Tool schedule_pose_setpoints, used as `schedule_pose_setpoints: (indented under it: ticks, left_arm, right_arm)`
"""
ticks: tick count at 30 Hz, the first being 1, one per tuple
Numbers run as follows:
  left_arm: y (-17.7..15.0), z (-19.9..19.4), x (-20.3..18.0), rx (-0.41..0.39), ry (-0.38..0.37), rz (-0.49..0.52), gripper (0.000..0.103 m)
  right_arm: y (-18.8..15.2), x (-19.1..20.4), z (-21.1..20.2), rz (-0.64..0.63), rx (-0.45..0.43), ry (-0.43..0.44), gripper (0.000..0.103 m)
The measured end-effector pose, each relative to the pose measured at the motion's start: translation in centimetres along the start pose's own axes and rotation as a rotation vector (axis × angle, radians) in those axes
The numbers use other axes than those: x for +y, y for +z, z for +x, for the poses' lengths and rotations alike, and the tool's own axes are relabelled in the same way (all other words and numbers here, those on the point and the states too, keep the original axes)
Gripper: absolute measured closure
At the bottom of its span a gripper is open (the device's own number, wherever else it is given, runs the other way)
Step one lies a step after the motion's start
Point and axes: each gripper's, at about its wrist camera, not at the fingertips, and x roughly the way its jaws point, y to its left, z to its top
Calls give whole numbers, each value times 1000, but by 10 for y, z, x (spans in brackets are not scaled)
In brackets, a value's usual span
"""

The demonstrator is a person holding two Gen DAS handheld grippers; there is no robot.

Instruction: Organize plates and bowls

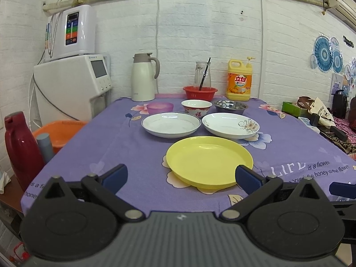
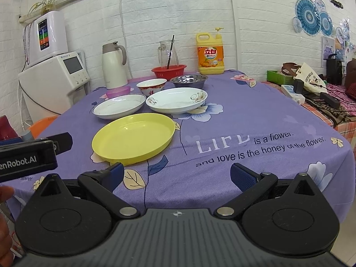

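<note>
A yellow plate (image 1: 209, 161) (image 2: 133, 138) lies nearest on the purple tablecloth. Behind it sit a plain white plate (image 1: 170, 124) (image 2: 119, 105) on the left and a flowered white plate (image 1: 230, 125) (image 2: 176, 100) on the right. Further back stand a purple bowl (image 1: 160, 107) (image 2: 118, 91), a red-patterned bowl (image 1: 196, 108) (image 2: 151, 86) and a steel bowl (image 1: 230, 106) (image 2: 188, 81). My left gripper (image 1: 181, 176) is open and empty in front of the yellow plate. My right gripper (image 2: 176, 176) is open and empty above the front edge, right of that plate.
At the back stand a white thermos jug (image 1: 143, 77), a red colander (image 1: 199, 93) with a glass jug, and a yellow detergent bottle (image 1: 239, 81). A red flask (image 1: 21, 151) and orange basin (image 1: 60, 131) sit left of the table. Clutter lies on a side table at the right (image 2: 311, 89).
</note>
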Motion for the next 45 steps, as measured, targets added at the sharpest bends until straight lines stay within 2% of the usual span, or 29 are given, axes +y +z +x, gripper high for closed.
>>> schedule_pose_setpoints:
  ticks: [10, 16, 22, 33, 45]
  left_arm:
    - [-2, 25, 18, 12, 9, -52, 0]
    - [-12, 59, 31, 106, -9, -80, 0]
    - [-11, 85, 36, 164, -30, -99, 0]
    - [18, 137, 54, 231, -11, -133, 0]
    - [30, 196, 53, 302, -78, -120, 0]
  right_arm:
    - [-3, 0, 10, 3, 19, 1, 0]
    - [-13, -3, 34, 26, 72, 43, 0]
    - [-11, 0, 58, 13, 135, 37, 0]
    - [28, 13, 102, -55, 187, 28, 0]
    - [52, 25, 168, -89, 275, 43, 0]
